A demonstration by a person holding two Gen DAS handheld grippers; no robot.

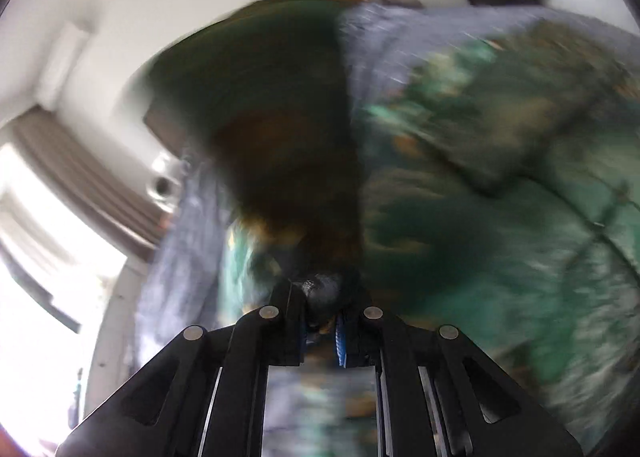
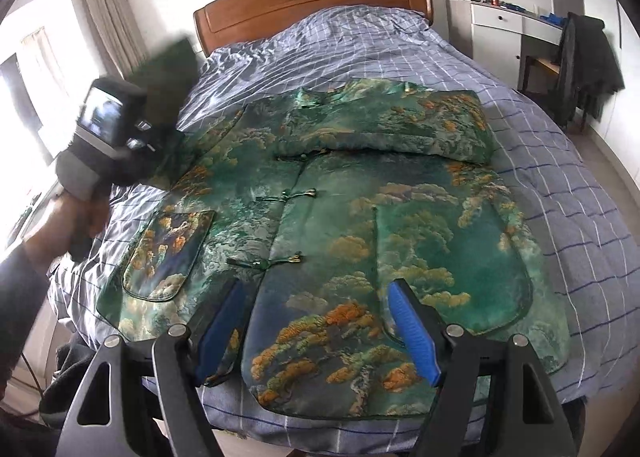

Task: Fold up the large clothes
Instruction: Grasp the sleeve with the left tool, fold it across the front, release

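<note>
Over the bed (image 2: 360,45), your left claw (image 1: 320,297) pinches the green jacket's (image 2: 340,217) sleeve (image 2: 168,69) aloft, likely to fold it inward, while your right claw (image 2: 320,321) hovers agape above the hem.

Both tongs are built from black slotted linkage arms joined by round silver pins. Ridged blue pads line the fingers of the right tongs (image 2: 320,333). On the left tongs (image 1: 322,321) a strip of blue pad shows between black fingers.
</note>
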